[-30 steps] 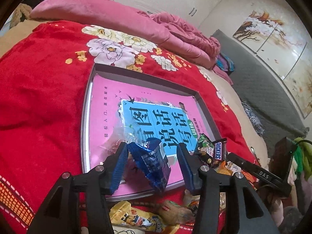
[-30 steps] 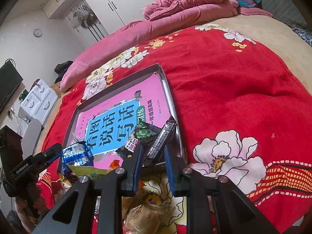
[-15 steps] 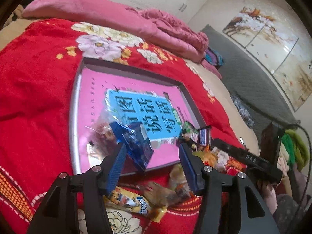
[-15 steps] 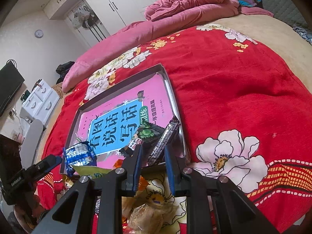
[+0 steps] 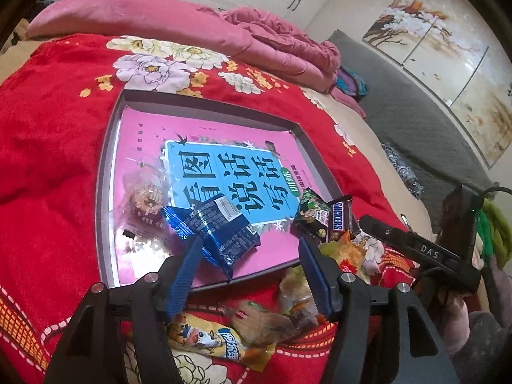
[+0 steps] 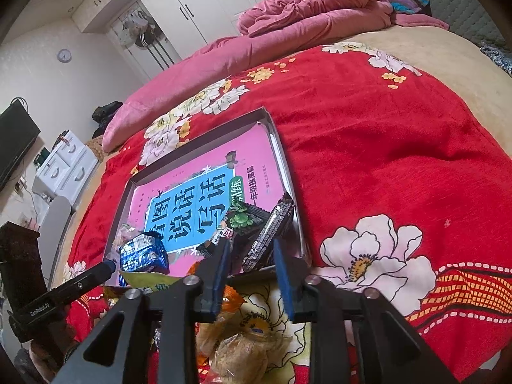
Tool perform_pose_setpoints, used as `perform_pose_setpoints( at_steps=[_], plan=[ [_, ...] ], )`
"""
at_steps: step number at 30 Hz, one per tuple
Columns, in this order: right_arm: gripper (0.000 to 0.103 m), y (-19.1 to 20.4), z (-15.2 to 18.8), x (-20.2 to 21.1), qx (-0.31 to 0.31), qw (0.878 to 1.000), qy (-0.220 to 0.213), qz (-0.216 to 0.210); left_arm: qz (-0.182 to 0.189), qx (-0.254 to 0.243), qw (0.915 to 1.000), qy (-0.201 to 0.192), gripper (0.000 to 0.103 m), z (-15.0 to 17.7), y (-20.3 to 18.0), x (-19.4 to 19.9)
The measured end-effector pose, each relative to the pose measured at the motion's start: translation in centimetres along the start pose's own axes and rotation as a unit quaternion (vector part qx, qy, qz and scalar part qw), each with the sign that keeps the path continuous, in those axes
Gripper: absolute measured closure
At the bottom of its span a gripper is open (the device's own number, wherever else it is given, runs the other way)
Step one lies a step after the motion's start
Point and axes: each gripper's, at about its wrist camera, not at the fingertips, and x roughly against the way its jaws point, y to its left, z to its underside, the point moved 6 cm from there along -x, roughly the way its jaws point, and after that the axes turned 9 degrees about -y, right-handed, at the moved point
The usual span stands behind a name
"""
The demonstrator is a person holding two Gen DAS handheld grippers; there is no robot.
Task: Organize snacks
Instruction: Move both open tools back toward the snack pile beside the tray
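A blue snack packet (image 5: 220,228) is seen lying in the tray (image 5: 105,172) on the bed, released as the left gripper (image 5: 249,256) fingers widen. The right gripper (image 6: 251,265) fingers are parting around a Snickers bar (image 6: 268,240) at the tray's corner.

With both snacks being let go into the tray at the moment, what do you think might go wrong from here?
1. The crinkled blue foil snack packet lies tilted against the left tongs' left pad as they open; pulling back may drag it over the shallow grey tray's near rim.
2. The dark Snickers bar leans on the tray's right corner between the opening right tongs; it may tip out onto the red floral blanket.
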Motion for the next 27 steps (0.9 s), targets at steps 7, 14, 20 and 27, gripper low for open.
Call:
perform_pose_setpoints(
  at_steps=[7,14,20,27],
  plan=[
    [0.064,0.2,-0.1,0.3,0.001,1.0,-0.007,-0.003,-0.003,-0.01,0.9999,-0.011,0.028,-0.4,-0.3,0.4],
    [0.054,0.7,-0.5,0.8,0.006,1.0,-0.021,-0.007,-0.015,-0.01,0.9995,-0.026,0.024,-0.8,0.1,1.0],
    [0.048,1.0,-0.4,0.9,0.012,1.0,-0.022,-0.006,-0.022,-0.009,0.9987,-0.044,0.022,-1.2,0.3,1.9],
    [0.046,1.2,-0.3,1.3,0.015,1.0,-0.026,-0.007,-0.023,-0.005,0.9982,-0.055,0.021,-1.4,0.2,3.0]
  ],
)
